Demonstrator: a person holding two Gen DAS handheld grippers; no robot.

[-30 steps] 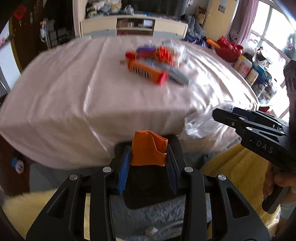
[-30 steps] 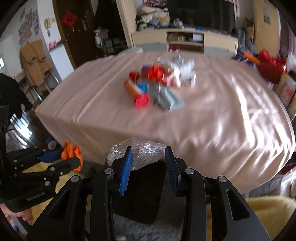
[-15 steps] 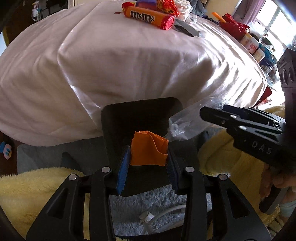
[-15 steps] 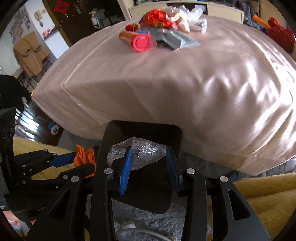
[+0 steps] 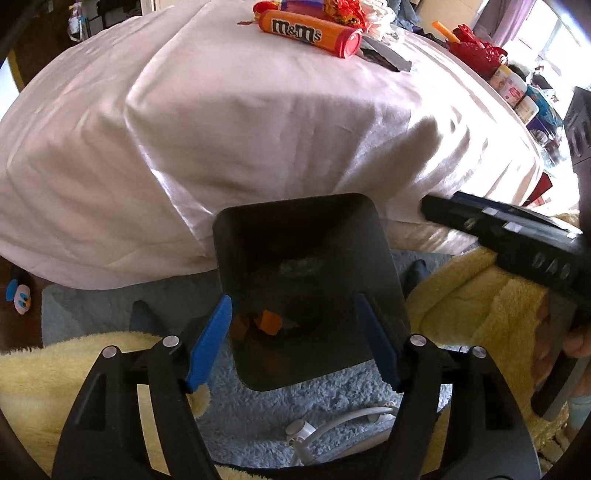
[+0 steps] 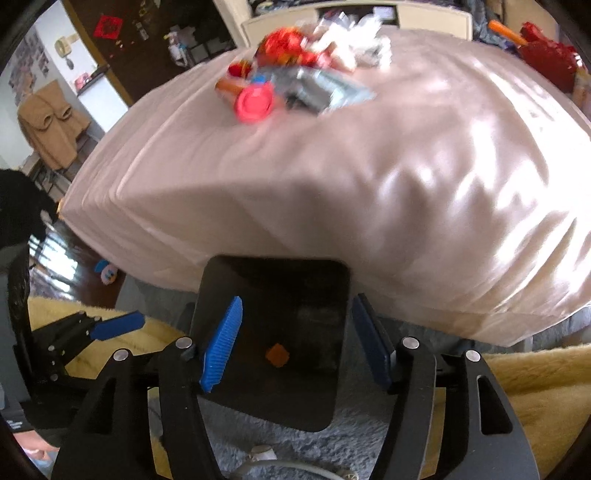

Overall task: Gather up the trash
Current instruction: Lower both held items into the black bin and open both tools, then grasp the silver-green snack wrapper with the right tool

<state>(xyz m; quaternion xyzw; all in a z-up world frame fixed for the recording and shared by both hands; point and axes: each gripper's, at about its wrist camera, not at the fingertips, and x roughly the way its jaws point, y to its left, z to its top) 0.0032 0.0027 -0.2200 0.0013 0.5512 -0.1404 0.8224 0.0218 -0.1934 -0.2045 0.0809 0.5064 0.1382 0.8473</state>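
Left gripper (image 5: 293, 338): jaws spread wide, holding nothing, above the bin.
Right gripper (image 6: 295, 338): jaws also released, empty.
Black bin (image 5: 373, 236): on the floor, against the draped table (image 5: 229, 122).
Orange wrapper (image 5: 269, 321): lies inside the bin.
M&M's tube (image 5: 308, 33): on the table, beside other trash.

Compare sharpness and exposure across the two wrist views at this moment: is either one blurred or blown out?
Left wrist view: mostly sharp, the M&M's tube lettering is legible; the window at upper right is overexposed. Right wrist view: motion-blurred, the trash pile smears; glare washes out the tablecloth on the right. Both: bin interior is dark and fisheye-bent.
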